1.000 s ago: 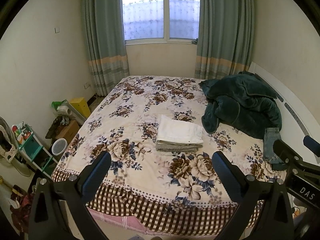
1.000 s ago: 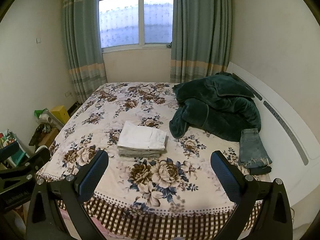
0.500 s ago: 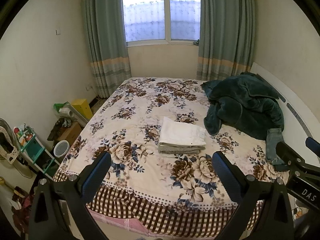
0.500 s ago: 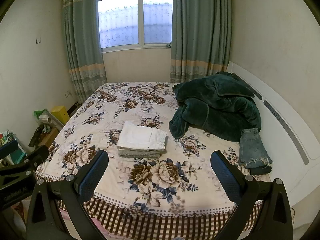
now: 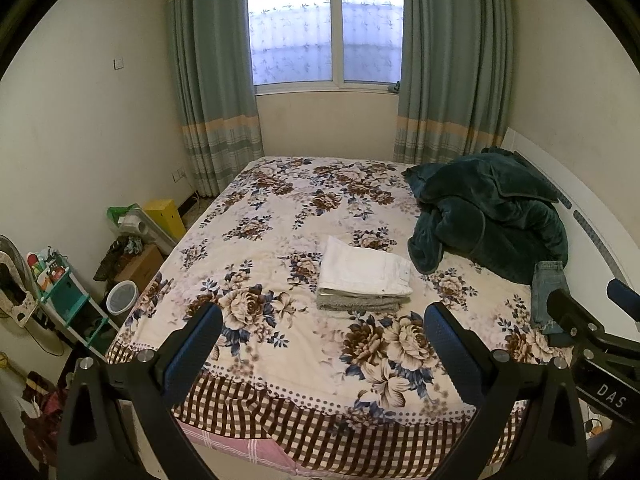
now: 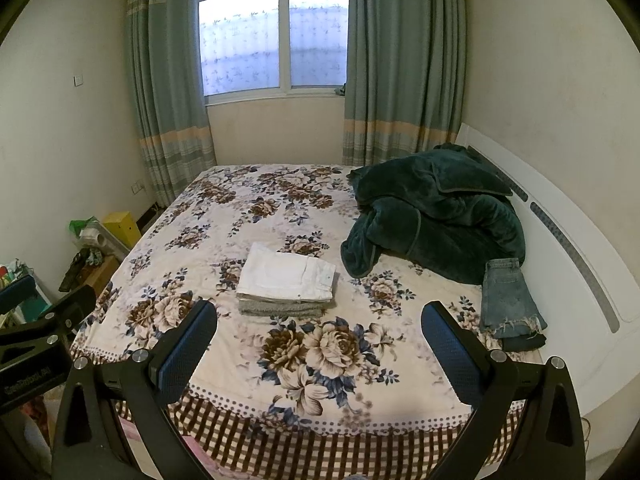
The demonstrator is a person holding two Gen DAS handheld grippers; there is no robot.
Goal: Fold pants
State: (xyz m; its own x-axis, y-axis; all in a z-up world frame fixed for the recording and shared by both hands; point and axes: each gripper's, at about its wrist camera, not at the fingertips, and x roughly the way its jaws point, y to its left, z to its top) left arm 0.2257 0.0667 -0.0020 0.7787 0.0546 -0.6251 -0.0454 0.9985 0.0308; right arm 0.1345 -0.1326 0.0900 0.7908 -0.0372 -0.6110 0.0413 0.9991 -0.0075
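While your left gripper [image 5: 322, 344] and right gripper [image 6: 318, 340] hang spread wide and empty at bottom frame, folded white pants [image 5: 365, 270] top the center-frame stack on the floral bed [image 5: 280, 208].

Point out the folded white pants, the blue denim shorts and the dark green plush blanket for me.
Folded white pants [image 6: 286, 274]: right wrist view, middle of top face.
Blue denim shorts [image 6: 506, 294]: right wrist view, centre of the denim panel.
Dark green plush blanket [image 6: 440, 216]: right wrist view, middle of the heap.
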